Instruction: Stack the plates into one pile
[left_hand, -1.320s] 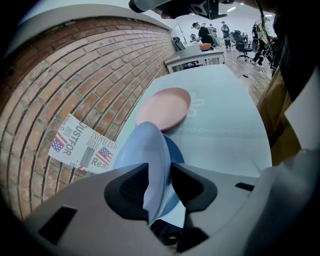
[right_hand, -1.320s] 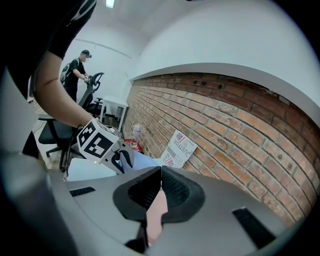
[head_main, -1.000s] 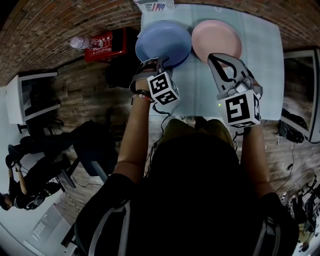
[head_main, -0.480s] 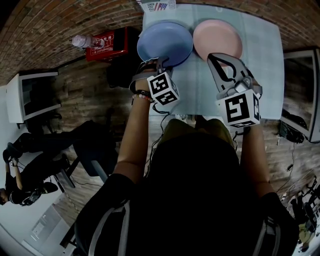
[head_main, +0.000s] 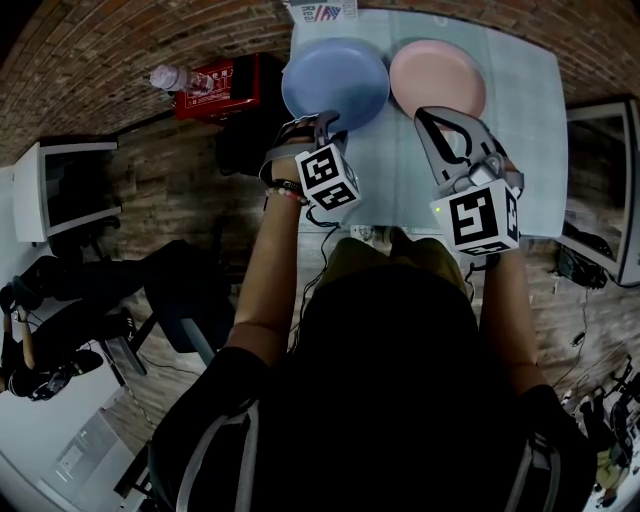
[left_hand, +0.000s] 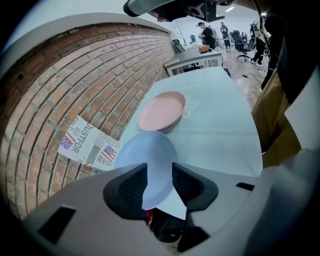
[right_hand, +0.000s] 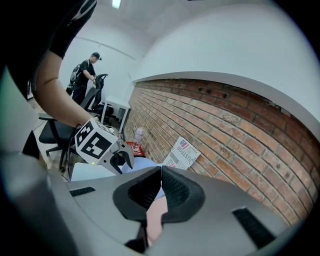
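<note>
A blue plate (head_main: 335, 82) (left_hand: 150, 150) and a pink plate (head_main: 437, 78) (left_hand: 162, 111) lie side by side at the far end of the pale table (head_main: 520, 150). My left gripper (head_main: 322, 120) (left_hand: 160, 182) is open, and the blue plate's near rim shows in the gap between its jaws. I cannot tell if it touches the rim. My right gripper (head_main: 421, 112) (right_hand: 161, 172) is shut with its tips together, just short of the pink plate's near rim. Pink shows below its pads (right_hand: 155, 220).
A flag-printed paper (head_main: 318, 12) (left_hand: 90, 145) leans on the brick wall behind the plates. A red box (head_main: 215, 85) and a bottle (head_main: 168, 77) sit off the table's left. White desks stand left (head_main: 40, 190) and right (head_main: 610, 180). A person (head_main: 40, 350) is far left.
Both grippers stay in nearly the same place. The plates and table sit slightly farther right in the head view, which fits a small head shift.
</note>
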